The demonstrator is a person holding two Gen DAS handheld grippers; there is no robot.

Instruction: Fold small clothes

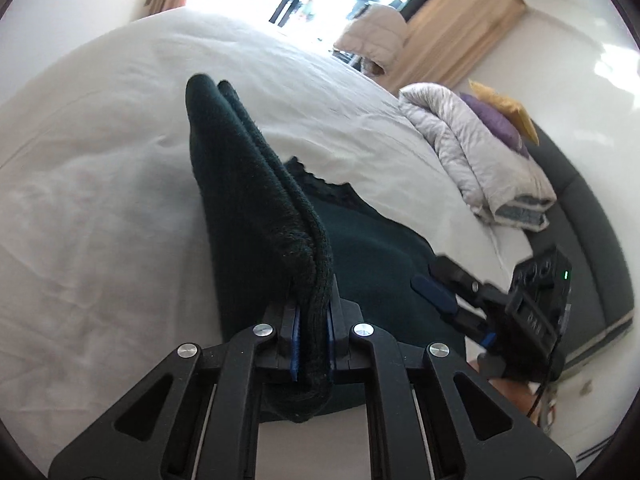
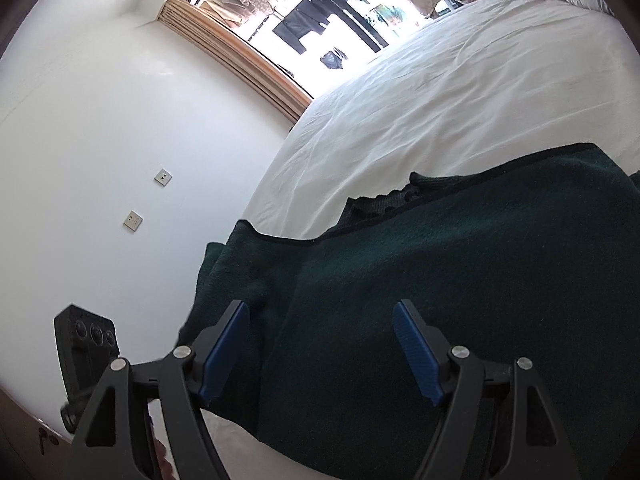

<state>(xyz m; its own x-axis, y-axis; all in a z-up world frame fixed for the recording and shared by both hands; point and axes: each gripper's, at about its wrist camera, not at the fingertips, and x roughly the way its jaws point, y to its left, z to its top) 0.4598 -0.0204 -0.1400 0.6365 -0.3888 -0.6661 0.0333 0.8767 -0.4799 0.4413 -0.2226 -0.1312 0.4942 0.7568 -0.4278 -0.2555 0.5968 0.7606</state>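
— Two grippers in play, and the left gripper (image 1: 312, 320) has its black jaws pinched tight on a fold of the dark green knitted garment (image 1: 256, 184). What's your read?

— Same. The blue pads (image 1: 295, 342) are squeezed against both sides of a doubled edge, and that edge rises off the white bedsheet (image 1: 100, 200) like a ridge running away from the camera.

— And the rest of the garment?

— Spread flat on the sheet, to the right of the lifted fold in the left wrist view, with a scalloped black trim (image 1: 316, 174) peeking out at its far side.

— Over to the right gripper (image 2: 320, 352).

— Jaws standing wide, nothing between them. Its blue pads (image 2: 416, 356) hang over the green cloth near the bed's near edge; whether the tips touch it I cannot tell.

— Background?

— Folded pale quilt (image 1: 480, 152) well beyond the garment, with a purple cushion (image 1: 492, 120) and a yellow one (image 1: 504, 104) behind it, and a bright window (image 2: 320, 12) with beige curtains (image 2: 240, 52).
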